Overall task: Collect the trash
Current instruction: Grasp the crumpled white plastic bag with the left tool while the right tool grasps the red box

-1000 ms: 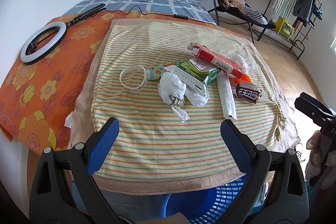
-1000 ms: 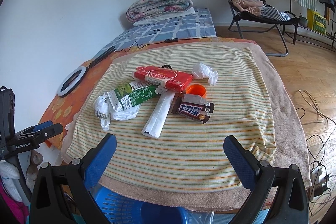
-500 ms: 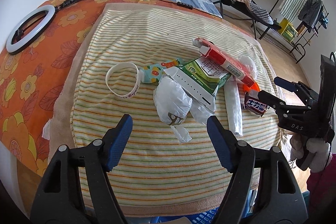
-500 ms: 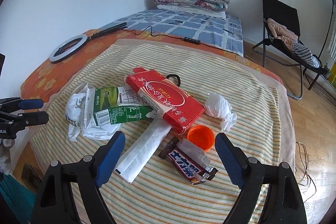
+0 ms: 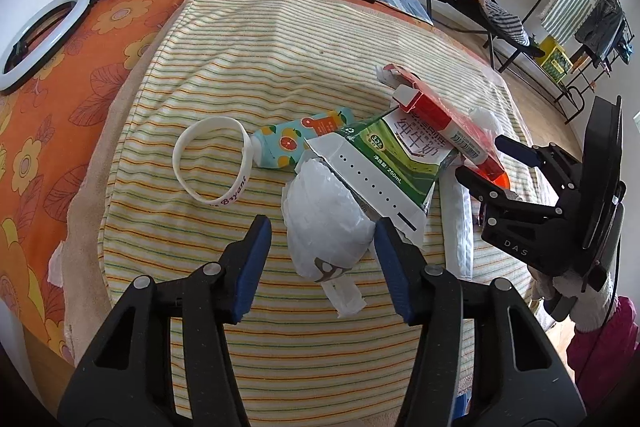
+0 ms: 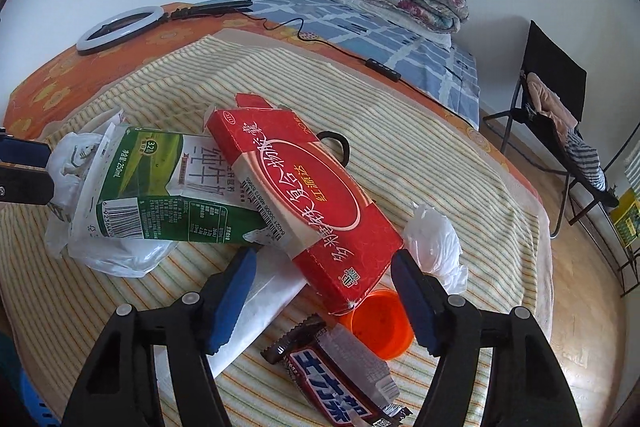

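Observation:
Trash lies piled on a striped towel (image 5: 256,39). My left gripper (image 5: 320,231) is open, its fingers on either side of a crumpled white plastic bag (image 5: 324,223). A green milk carton (image 5: 396,155) leans over the bag. My right gripper (image 6: 324,263) is open, its fingers on either side of the near end of a red box (image 6: 304,195). Below it lie an orange cap (image 6: 380,323), a candy bar wrapper (image 6: 340,375) and a flat white packet (image 6: 256,303). The right gripper also shows in the left wrist view (image 5: 486,163).
A white wristband (image 5: 214,163) and a small fruit-print carton (image 5: 300,137) lie left of the pile. Another crumpled white bag (image 6: 434,243) lies right of the red box. A ring light (image 5: 38,35) lies on the orange sheet. A folding chair (image 6: 560,107) stands at the right.
Both grippers moved forward and down over the pile. The left one now straddles the white bag and the right one straddles the red box. The blue basket has left view.

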A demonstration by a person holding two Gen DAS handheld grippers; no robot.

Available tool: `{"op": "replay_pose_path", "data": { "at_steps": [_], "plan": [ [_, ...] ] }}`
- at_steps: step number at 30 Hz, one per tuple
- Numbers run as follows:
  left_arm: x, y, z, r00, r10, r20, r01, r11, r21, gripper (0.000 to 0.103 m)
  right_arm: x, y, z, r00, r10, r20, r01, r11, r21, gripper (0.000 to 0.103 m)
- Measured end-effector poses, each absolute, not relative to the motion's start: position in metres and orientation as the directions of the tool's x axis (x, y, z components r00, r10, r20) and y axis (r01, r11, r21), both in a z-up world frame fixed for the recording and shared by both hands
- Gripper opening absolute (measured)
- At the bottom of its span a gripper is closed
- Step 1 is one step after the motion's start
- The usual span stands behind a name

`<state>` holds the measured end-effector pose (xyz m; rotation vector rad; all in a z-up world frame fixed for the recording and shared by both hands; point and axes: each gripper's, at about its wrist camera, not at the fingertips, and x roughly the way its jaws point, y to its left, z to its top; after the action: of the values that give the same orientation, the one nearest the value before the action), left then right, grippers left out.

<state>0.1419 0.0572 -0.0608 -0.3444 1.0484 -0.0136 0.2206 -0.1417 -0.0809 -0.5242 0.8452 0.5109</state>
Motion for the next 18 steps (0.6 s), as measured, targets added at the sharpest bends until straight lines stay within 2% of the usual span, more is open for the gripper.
{"op": "replay_pose_path", "data": {
  "at_steps": [2, 7, 11, 18],
  "plan": [
    [0.145, 0.058, -0.062, 0.502, -0.182, -0.846, -0.153, 0.944, -0.293, 0.044, 0.223, -0.137, -0.085, 0.562, 0.206, -0.801, -0.616, 0.75, -0.24, 0.07],
    [0.149, 0.058, -0.062, 0.511, -0.178, -0.841, -0.154, 0.944, -0.293, 0.041, 0.225, -0.131, -0.093, 0.571, 0.182, -0.801, -0.619, 0.736, -0.274, 0.065],
    [0.147, 0.058, -0.06, 0.522, -0.164, -0.837, -0.156, 0.946, -0.282, 0.037, 0.23, -0.131, -0.092, 0.572, 0.186, -0.799, -0.616, 0.741, -0.268, 0.049],
    [0.143, 0.064, -0.05, 0.556, -0.125, -0.822, -0.159, 0.954, -0.253, 0.034, 0.233, -0.14, -0.077, 0.576, 0.238, -0.782, -0.596, 0.777, -0.203, 0.036]
  ]
}}
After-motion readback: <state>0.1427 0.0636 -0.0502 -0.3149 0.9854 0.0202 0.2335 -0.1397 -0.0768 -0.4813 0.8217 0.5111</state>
